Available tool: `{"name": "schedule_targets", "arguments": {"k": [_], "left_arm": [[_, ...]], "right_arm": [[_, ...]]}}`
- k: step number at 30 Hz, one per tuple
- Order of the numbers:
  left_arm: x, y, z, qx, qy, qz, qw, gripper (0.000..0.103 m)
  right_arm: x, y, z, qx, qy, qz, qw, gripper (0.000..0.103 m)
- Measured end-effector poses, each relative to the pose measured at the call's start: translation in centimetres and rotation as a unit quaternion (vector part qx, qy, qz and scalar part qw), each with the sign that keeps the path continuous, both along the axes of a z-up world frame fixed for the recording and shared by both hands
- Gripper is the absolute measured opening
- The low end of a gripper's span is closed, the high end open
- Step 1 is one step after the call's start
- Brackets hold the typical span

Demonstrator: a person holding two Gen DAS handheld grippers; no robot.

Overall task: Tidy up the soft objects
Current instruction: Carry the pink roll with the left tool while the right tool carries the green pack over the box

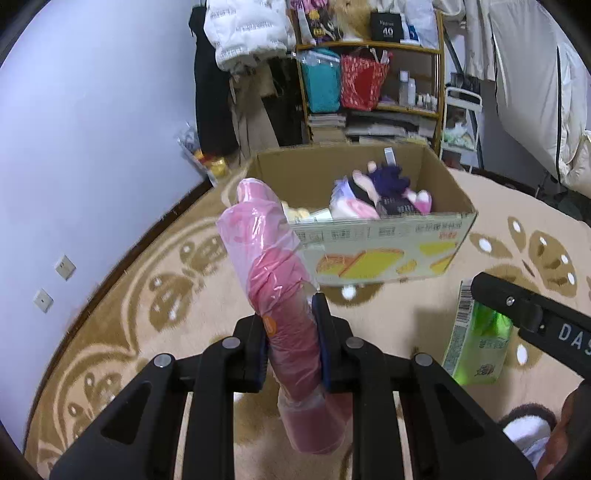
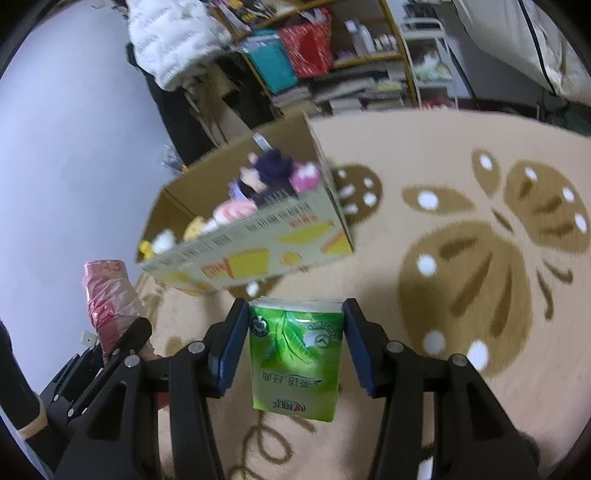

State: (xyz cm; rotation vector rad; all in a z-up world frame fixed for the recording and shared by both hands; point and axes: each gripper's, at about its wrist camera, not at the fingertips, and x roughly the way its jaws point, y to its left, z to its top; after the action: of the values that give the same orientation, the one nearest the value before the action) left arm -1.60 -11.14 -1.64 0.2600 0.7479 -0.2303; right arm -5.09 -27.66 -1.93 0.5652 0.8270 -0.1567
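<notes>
My left gripper is shut on a pink soft roll wrapped in clear plastic, held upright above the rug, just in front of the cardboard box. The box holds several plush toys. My right gripper is shut on a green tissue pack, lifted over the rug before the same box. The pink roll shows at the left of the right wrist view; the green pack and right gripper arm show at the right of the left wrist view.
A beige rug with brown butterfly patterns covers the floor. A wooden shelf with bags, books and bottles stands behind the box. A white jacket hangs at the back. A pale wall runs along the left.
</notes>
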Motion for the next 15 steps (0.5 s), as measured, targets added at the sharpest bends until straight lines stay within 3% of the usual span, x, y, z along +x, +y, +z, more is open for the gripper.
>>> {"name": "schedule_targets", "arguments": {"k": [9,15], "left_arm": [[0.8,0.4,3.8,-0.009,-0.059,0.002,0.9982,0.020],[3.4,0.3,6.0,-0.019,-0.092,0.006,0.9956,0.020]], "right_arm": [[0.8,0.1,4.0,-0.034,-0.068,-0.003,0.997,0.055],[2.7,0.0,5.9,-0.045,-0.101,0.004,0.994,0.055]]}}
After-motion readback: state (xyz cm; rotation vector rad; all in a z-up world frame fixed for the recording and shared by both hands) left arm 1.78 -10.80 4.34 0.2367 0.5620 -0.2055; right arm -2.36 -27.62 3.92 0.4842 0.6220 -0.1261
